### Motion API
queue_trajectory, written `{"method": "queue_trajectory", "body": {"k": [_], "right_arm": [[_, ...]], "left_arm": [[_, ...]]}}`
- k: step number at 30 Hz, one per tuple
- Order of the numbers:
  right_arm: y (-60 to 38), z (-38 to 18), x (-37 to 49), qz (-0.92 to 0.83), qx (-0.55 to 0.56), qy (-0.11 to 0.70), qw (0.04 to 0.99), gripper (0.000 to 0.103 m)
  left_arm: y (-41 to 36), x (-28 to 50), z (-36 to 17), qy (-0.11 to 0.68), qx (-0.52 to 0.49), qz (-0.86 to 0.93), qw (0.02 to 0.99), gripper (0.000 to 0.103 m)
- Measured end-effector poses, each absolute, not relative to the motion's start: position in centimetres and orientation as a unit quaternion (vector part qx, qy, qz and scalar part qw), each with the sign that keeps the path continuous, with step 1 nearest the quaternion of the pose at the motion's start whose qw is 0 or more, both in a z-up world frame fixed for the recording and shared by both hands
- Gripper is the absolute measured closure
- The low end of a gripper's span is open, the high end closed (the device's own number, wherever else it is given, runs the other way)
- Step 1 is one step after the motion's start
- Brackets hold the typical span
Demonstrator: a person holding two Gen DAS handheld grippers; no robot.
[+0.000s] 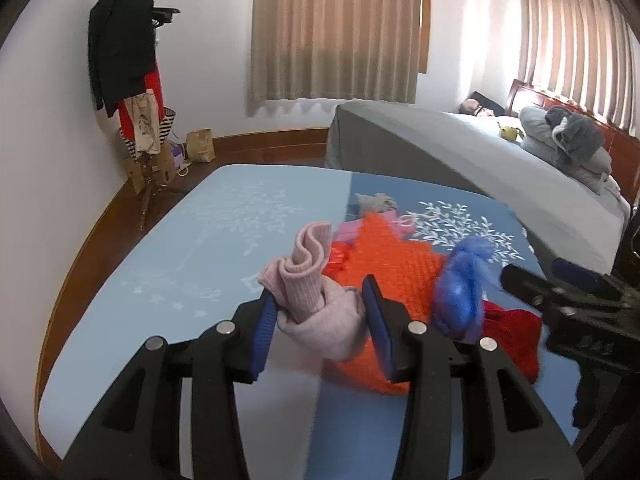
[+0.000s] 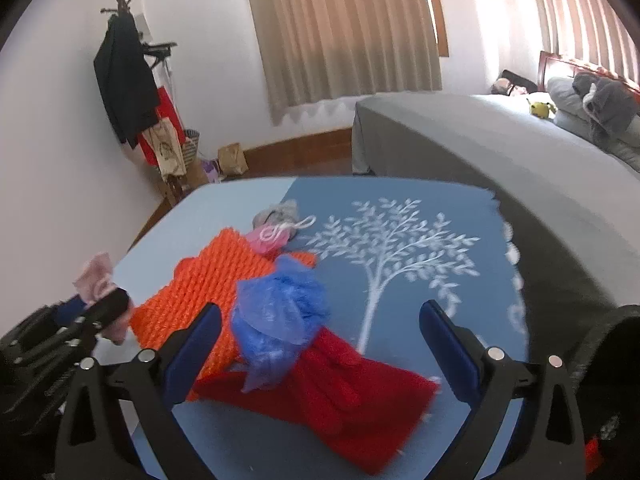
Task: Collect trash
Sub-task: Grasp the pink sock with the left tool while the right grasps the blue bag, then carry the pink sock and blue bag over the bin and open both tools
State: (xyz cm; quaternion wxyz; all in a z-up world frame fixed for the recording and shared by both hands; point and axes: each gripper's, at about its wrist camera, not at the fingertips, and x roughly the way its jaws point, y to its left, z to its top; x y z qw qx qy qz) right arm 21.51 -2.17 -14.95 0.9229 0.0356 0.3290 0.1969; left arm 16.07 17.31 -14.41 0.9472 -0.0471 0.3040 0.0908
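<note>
a pink sock (image 1: 316,300) is clamped in the left gripper (image 1: 320,312), lifted for sorting. the right gripper (image 2: 320,344) is spread wide around a blue bag (image 2: 276,320), trash at its twelve o'clock.

- White walls (image 1: 208,60), wood skirting and dark floor (image 1: 280,156) ahead of me.
- Beige curtains (image 1: 336,32) drawn over two windows; daylight glows through.
- Grey bed (image 2: 500,148), wooden headboard (image 1: 532,92).
- Coat stand (image 2: 128,76) in the left corner, loaded with clothes.
- Blue table (image 2: 400,192) with a tree print.
</note>
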Motion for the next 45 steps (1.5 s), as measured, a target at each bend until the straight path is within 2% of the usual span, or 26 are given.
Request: {"method": "queue_trajectory", "body": {"k": [8,11,14,16,19,45], "right_arm": [[0.5,-17.6,23.2,0.200,0.018,0.360,0.911,0.007],[0.9,-18.2,23.4,0.202,0.009,0.368,0.907,0.011],[1.2,-18.8,23.6,0.214,0.006,0.378,0.901,0.023],[1.4,-19.0,23.5,0.226,0.002,0.382,0.896,0.039],[1.4,-19.0,23.3,0.236,0.003,0.382,0.893,0.044],[-7.1,-11.3,17.8,0.213,0.046,0.316,0.923,0.044]], "left_arm": [[18.7,16.2,-15.1,0.308,-0.054,0.098,0.945,0.062],[19.0,16.3,-15.4,0.309,-0.058,0.098,0.944,0.062],[18.8,16.5,-15.4,0.309,-0.059,0.097,0.944,0.062],[18.7,16.5,-15.4,0.309,-0.059,0.096,0.944,0.062],[18.6,16.4,-15.3,0.308,-0.060,0.096,0.945,0.062],[12.3,14.7,-11.0,0.273,-0.044,0.036,0.960,0.062]]}}
